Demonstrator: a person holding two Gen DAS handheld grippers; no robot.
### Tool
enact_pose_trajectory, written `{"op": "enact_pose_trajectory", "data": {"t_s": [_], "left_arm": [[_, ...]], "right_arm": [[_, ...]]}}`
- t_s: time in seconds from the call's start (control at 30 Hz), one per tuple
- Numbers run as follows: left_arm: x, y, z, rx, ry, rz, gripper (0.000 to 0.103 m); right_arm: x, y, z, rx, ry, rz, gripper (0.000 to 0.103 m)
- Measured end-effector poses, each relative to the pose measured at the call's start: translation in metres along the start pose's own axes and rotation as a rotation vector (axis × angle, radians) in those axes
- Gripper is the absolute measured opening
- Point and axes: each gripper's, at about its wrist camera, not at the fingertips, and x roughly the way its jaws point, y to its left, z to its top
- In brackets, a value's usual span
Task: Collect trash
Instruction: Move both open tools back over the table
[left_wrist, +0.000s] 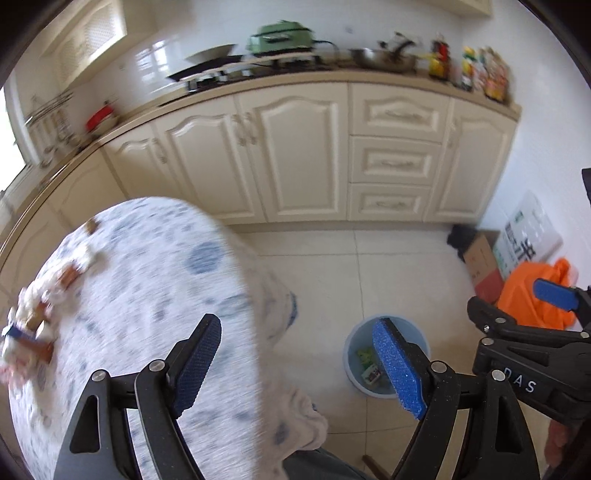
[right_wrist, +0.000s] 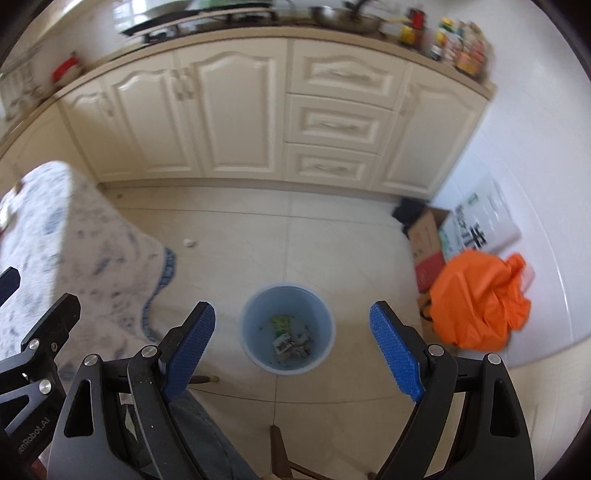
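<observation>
A light blue bin (right_wrist: 287, 328) stands on the tiled floor with wrappers (right_wrist: 290, 341) lying in its bottom. My right gripper (right_wrist: 291, 343) hangs open above it, nothing between its blue pads. My left gripper (left_wrist: 301, 363) is open and empty too, straddling the table's edge, with the bin (left_wrist: 356, 343) partly behind its right pad. Several wrappers and crumpled papers (left_wrist: 40, 314) lie blurred on the far left of the round table (left_wrist: 147, 280), which wears a white cloth with blue spots. A small white scrap (right_wrist: 189, 243) lies on the floor near the cloth's hem.
Cream kitchen cabinets (right_wrist: 240, 110) run along the back, pans and bottles on the counter. An orange plastic bag (right_wrist: 480, 299), a cardboard box (right_wrist: 428, 240) and a white printed bag (right_wrist: 480, 225) sit by the right wall. A wooden chair part (right_wrist: 280, 450) shows below.
</observation>
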Motion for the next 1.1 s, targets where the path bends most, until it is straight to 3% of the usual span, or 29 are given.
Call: {"op": "enact_pose_trajectory", "data": {"t_s": [0.33, 0.7, 0.9, 1.1], "left_arm": [[-0.072, 0.086, -0.050, -0.207, -0.040, 0.147, 0.086], [-0.140, 0.156, -0.083, -0.418, -0.039, 0.313, 0.086], [-0.163, 0.196, -0.095, -0.528, -0.027, 0.357, 0.086], [-0.178, 0.230, -0.109, -0.616, -0.024, 0.397, 0.087]], "right_arm": [[-0.046, 0.112, 0.003, -0.235, -0.100, 0.180, 0.089], [-0.086, 0.202, -0.002, -0.427, -0.166, 0.351, 0.091], [-0.104, 0.264, -0.013, -0.578, -0.203, 0.388, 0.093], [-0.118, 0.312, -0.030, -0.718, -0.170, 0.500, 0.093]]}}
